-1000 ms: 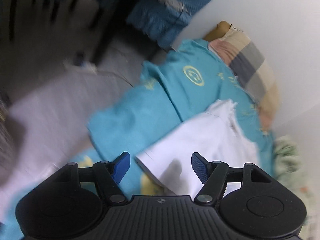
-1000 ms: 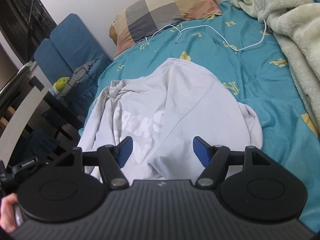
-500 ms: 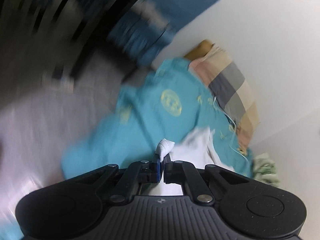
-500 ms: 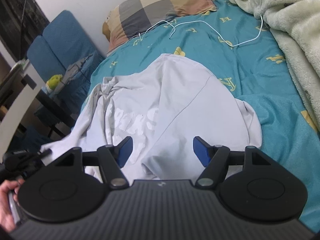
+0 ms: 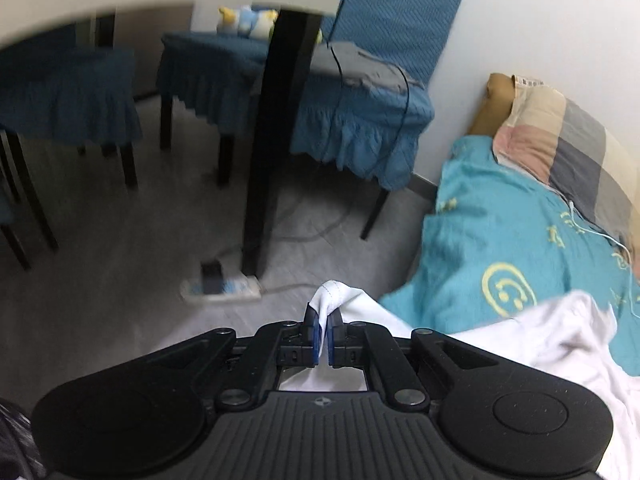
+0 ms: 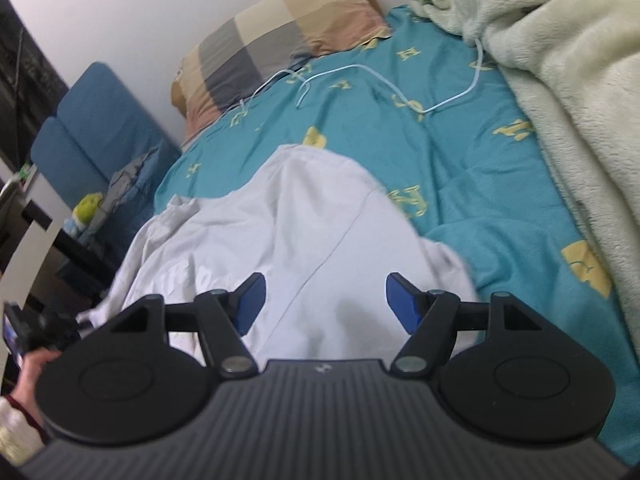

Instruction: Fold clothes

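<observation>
Teal bedsheet (image 6: 460, 168) covers bed, landmark. Fleece blanket (image 6: 560, 80) heaped along sheet's right side. White garment (image 6: 304, 224) spread on sheet's near-left part, one corner pulled off sheet's edge. Checked pillow (image 6: 280, 36) at sheet's far end. Right gripper (image 6: 325, 300) spread wide, hovering over garment. Left gripper (image 5: 324, 334) clamped on garment corner (image 5: 334, 292), beyond sheet's edge above floor.

- White garment (image 6: 304, 220): plain, wrinkled, spread over the teal bedsheet, one seam running diagonally, faint pale print toward 9 o'clock.
- One corner (image 5: 334, 294) bunched and lifted off the bed's edge at 9 o'clock.
</observation>
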Available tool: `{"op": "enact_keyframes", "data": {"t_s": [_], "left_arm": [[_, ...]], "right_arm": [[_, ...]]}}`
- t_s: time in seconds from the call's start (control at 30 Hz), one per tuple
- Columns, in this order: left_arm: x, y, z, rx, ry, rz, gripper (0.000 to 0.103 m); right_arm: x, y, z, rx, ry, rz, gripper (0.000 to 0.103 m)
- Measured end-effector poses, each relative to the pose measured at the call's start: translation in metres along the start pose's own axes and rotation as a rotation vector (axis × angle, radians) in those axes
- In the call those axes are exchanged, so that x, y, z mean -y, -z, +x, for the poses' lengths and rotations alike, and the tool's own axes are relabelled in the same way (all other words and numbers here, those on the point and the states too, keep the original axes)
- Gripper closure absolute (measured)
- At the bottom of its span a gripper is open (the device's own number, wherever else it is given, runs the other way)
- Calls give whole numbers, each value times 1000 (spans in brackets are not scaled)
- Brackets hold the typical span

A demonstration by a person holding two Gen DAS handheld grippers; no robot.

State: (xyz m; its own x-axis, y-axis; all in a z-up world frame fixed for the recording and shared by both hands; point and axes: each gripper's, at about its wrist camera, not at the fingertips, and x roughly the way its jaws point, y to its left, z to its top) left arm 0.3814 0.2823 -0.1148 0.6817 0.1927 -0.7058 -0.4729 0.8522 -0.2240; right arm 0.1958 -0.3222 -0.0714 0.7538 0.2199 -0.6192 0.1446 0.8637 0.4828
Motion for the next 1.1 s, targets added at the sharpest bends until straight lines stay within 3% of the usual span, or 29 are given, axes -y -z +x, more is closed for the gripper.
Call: {"op": "enact_keyframes", "data": {"t_s": [0.03, 0.1, 0.3, 0.5, 0.73, 0.87, 1.03, 1.07, 1.1], "left_arm": [[2, 4, -5, -4, 9, 20, 96], [5, 13, -14, -13, 28, 61, 76], [17, 41, -74, -14, 97, 157, 58], [52, 100, -171, -8, 192, 247, 54], [93, 186, -263, -49, 319, 239, 48], [99, 219, -273, -89, 387, 239, 47], [86, 221, -252, -99, 390, 247, 47], [83, 218, -246, -106, 388, 240, 47], [80, 216, -239, -111, 386, 236, 47]], "right_arm": [[3, -2, -1, 3, 8, 3, 33], [8, -4, -1, 4, 8, 21, 33], [20, -12, -14, 27, -1, 46, 33], [46, -14, -25, 10, -9, 167, 33], [73, -7, -35, -15, 28, 278, 33], [78, 1, -20, -58, 34, 301, 33], [83, 9, 20, -113, 50, 317, 34], [81, 9, 26, -111, 57, 288, 36], [77, 9, 31, -107, 68, 253, 49]]}}
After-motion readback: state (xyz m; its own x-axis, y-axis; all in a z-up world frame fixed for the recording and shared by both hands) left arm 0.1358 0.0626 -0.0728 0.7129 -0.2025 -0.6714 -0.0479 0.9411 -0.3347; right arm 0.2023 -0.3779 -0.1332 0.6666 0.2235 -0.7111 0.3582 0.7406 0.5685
